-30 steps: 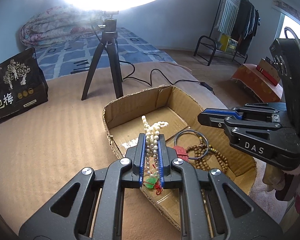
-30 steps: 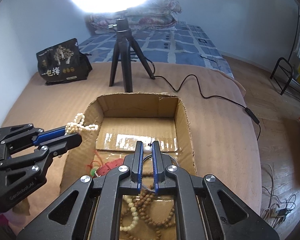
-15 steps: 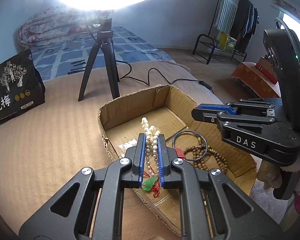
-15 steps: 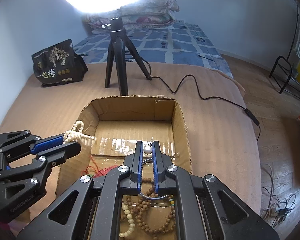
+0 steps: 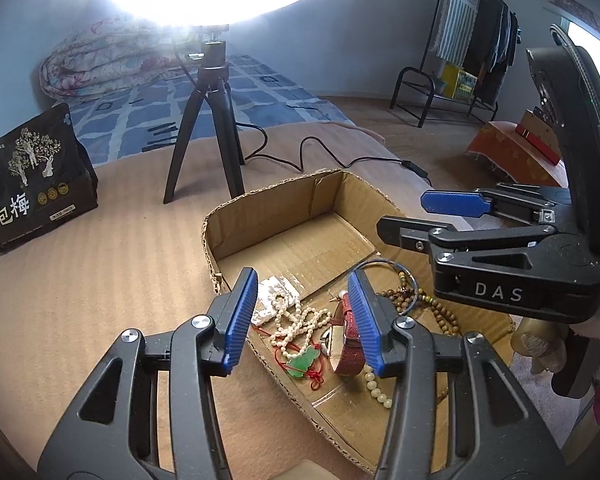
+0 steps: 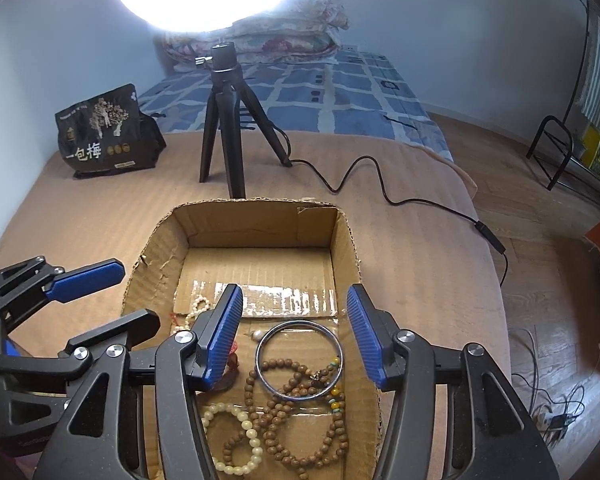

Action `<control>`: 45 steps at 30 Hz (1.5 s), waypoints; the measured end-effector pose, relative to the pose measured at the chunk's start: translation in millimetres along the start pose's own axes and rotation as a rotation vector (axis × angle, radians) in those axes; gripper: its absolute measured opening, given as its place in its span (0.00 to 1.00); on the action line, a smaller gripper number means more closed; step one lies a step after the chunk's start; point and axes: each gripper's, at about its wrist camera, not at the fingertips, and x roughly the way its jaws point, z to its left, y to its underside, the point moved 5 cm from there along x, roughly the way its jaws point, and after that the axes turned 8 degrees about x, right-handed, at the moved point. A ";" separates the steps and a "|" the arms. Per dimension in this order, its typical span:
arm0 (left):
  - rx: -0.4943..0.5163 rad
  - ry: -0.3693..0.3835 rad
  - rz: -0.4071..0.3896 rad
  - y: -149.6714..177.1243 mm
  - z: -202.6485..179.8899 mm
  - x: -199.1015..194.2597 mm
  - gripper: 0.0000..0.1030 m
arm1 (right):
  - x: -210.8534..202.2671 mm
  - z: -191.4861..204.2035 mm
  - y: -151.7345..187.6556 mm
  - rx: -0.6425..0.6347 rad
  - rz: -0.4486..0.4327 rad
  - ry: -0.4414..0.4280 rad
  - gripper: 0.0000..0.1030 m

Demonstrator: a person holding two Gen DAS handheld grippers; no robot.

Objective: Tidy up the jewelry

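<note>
Both sets of jaws stand wide apart and hold nothing. The left gripper (image 5: 302,318) hangs over the near left part of the cardboard box (image 6: 256,216), right above a loose heap: a pearl necklace (image 5: 296,320) lying slack on the box floor, a green jade pendant (image 5: 305,360) on red cord beside it, and a red-strapped watch (image 5: 346,350) touching the pile. The right gripper (image 6: 296,334) hovers over the near right part of the same box, framing a silver bangle (image 6: 299,360) that lies flat, overlapping a tangle of brown wooden bead strands (image 6: 300,412). A pale bead bracelet (image 6: 236,440) lies just beside those, and a small pearl earring (image 6: 256,335) sits by the bangle's rim.

Everything seems to be in the box already, so I'd guess the step in hand is clearing away from the drop, or tidying the heaps. To do that well, lift both grippers straight up so no cord or strand catches a blue pad, and keep them from bumping each other, since they are near one another.

The box rests on a tan bed cover (image 5: 100,280); its far half is bare cardboard. Behind it stand a ring-light tripod (image 6: 228,136) and a black bag (image 5: 32,176).
</note>
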 end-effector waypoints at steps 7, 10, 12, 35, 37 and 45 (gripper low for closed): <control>0.005 -0.005 -0.019 -1.7 -1.2 -16.5 0.47 | -13.7 0.2 -0.5 0.003 -0.012 0.011 0.53; 0.002 -0.009 -0.029 -1.7 -1.2 -26.2 0.47 | -24.3 2.0 -0.1 0.008 -0.025 0.012 0.55; 0.001 -0.009 -0.033 -1.1 -1.3 -32.5 0.47 | -30.8 4.6 0.7 0.007 -0.030 0.011 0.55; 0.011 -0.070 -0.168 24.1 3.8 -181.2 0.47 | -148.8 67.5 38.1 -0.041 -0.150 0.032 0.64; 0.022 -0.077 -0.173 29.5 1.0 -190.7 0.47 | -153.7 70.5 43.0 -0.040 -0.153 0.033 0.65; 0.030 -0.081 -0.175 53.7 -8.1 -217.7 0.60 | -175.9 77.9 65.7 -0.033 -0.183 0.063 0.74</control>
